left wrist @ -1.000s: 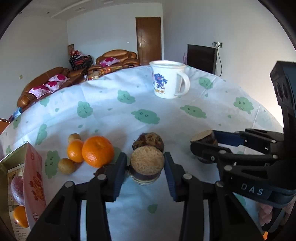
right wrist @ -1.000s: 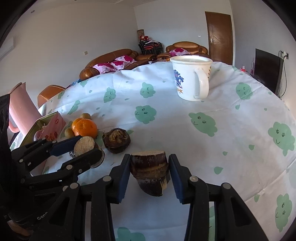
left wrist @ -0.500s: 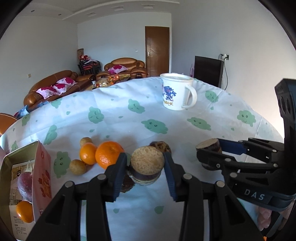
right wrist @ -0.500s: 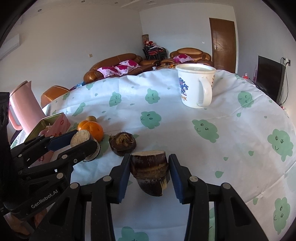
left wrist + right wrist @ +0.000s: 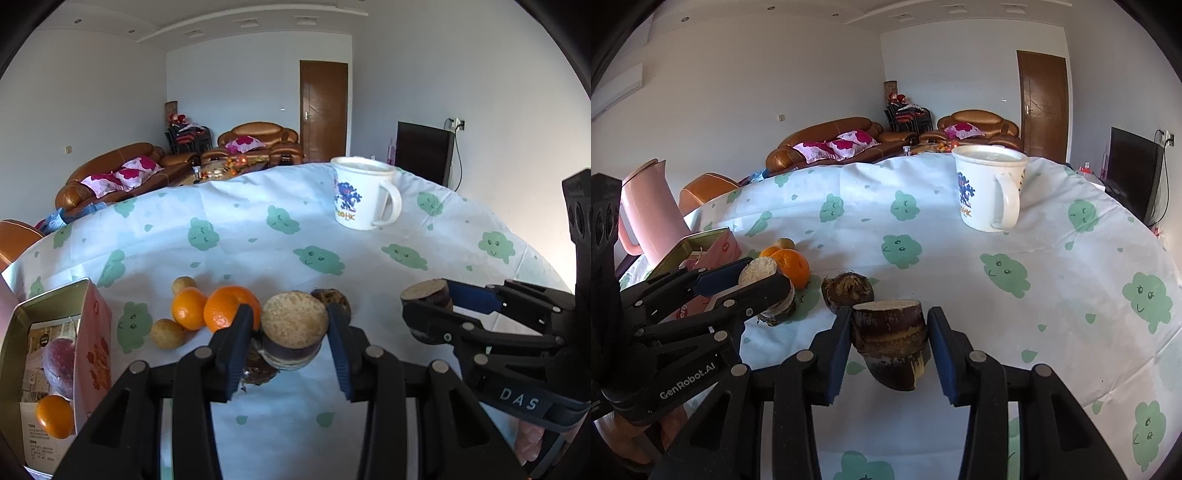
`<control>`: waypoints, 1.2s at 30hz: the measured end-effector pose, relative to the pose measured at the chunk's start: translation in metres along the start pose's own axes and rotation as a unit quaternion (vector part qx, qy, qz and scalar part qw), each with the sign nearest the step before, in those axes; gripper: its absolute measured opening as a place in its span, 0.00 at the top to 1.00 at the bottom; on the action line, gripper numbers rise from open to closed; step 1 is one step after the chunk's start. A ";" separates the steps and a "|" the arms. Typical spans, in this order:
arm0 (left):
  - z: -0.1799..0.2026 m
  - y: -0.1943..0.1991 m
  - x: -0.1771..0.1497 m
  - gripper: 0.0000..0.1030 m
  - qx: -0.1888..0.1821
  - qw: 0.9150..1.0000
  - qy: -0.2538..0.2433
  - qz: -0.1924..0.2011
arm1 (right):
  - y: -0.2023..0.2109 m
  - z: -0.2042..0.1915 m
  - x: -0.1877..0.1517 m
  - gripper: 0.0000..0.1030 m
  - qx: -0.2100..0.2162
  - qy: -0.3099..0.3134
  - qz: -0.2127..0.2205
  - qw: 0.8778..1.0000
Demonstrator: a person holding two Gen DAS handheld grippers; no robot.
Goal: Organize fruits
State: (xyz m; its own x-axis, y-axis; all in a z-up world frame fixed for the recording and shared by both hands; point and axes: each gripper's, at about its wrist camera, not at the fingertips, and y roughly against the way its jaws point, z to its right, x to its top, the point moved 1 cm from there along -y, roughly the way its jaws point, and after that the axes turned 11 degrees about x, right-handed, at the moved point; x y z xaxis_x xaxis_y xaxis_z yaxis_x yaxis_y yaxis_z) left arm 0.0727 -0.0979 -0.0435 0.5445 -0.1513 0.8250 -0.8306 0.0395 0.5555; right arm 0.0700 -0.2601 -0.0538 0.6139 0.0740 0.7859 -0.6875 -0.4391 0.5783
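Both grippers carry a cut chunk of dark-skinned root, perhaps taro, above the bench (image 5: 258, 236). The left gripper (image 5: 291, 332) has its fingers clamped on the sides of a short round chunk (image 5: 294, 328), pale cut face turned up and toward the camera, so its short axis runs roughly upright and slightly tipped back. The right gripper (image 5: 889, 343) has its fingers clamped on a taller chunk (image 5: 890, 339), flat cut face on top and the ragged tapered end hanging below the fingers; its long axis points from 12 down to 6 o'clock.

I judge the step to be carrying both pieces to a sorting spot. The open tin (image 5: 48, 354), with a purple fruit and an orange inside, lies at 8 o'clock in the left wrist view; the loose oranges (image 5: 210, 310) and small tan fruits sit at 10 o'clock of the held chunk, and a third dark chunk (image 5: 847, 291) rests on the cloth just behind.

To do it well, keep the grip steady and each cut face level. Lower each piece until its base touches before letting go, clear of the oranges, which could roll. The tapered chunk may topple if set on its narrow end, so laying it on its flat face seems safer.
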 end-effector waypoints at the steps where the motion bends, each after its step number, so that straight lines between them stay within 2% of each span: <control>1: 0.000 0.001 0.000 0.59 0.001 1.000 0.000 0.002 | 0.000 0.000 0.000 0.58 0.001 0.001 0.001 1.000; 36: -0.004 0.017 0.001 0.59 0.022 0.999 0.004 0.039 | 0.018 -0.010 -0.001 0.58 0.015 0.028 0.046 0.998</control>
State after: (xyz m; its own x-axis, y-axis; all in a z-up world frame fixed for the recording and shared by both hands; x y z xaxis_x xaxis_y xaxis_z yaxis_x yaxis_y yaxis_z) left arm 0.0595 -0.0938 -0.0334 0.4788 -0.1416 0.8664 -0.8747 0.0073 0.4846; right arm 0.0539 -0.2593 -0.0420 0.5258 0.0811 0.8468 -0.7275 -0.4730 0.4970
